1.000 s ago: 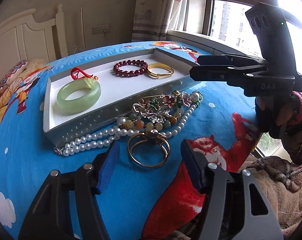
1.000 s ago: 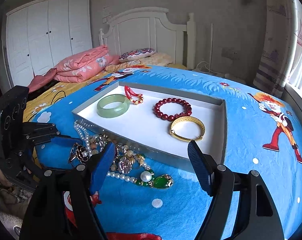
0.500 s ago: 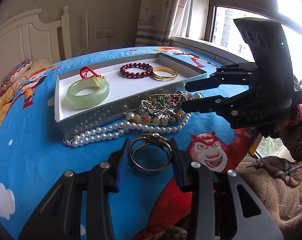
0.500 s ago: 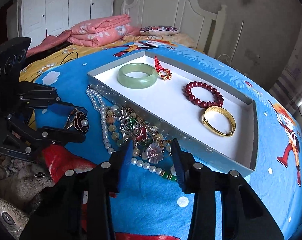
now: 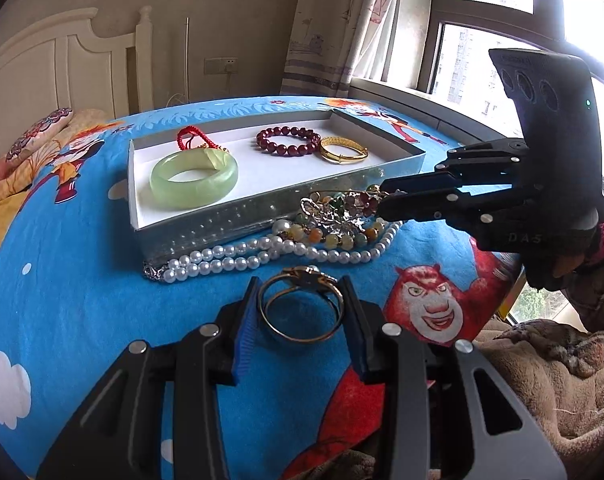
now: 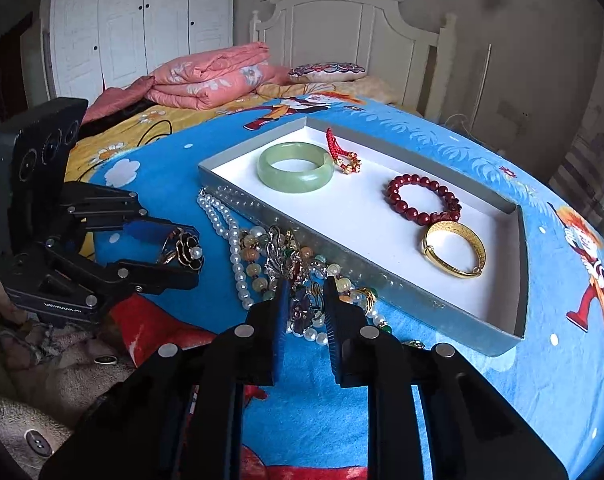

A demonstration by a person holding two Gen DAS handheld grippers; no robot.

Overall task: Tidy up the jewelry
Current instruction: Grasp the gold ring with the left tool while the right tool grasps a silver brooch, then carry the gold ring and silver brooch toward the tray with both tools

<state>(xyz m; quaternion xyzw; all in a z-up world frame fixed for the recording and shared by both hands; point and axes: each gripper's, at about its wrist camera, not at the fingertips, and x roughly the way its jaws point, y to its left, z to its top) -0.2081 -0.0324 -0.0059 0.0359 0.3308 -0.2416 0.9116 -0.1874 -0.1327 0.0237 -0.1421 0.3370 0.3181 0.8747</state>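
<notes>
Left gripper point(image 5: 299, 316) fingers clamp the gold flower bangle point(image 5: 300, 307); right gripper point(image 6: 305, 312) fingers pinch the tangled jewelry pile point(image 6: 297, 276) beside the tray point(image 6: 518, 264).

Tray point(image 6: 520, 240): one, holding four pieces, namely one green jade bangle point(image 6: 295, 167), one red cord charm point(image 6: 340, 153), one dark red bead bracelet point(image 6: 422, 198) and one gold bangle point(image 6: 455, 249). Loose on the bed: one pearl strand point(image 5: 261, 256), one gold flower bangle point(image 5: 302, 307), and one tangled heap point(image 5: 338, 216) of beaded pieces, count unclear. Hand-held grippers: two, left hand-held gripper point(image 5: 300, 316) and right hand-held gripper point(image 6: 305, 312).
</notes>
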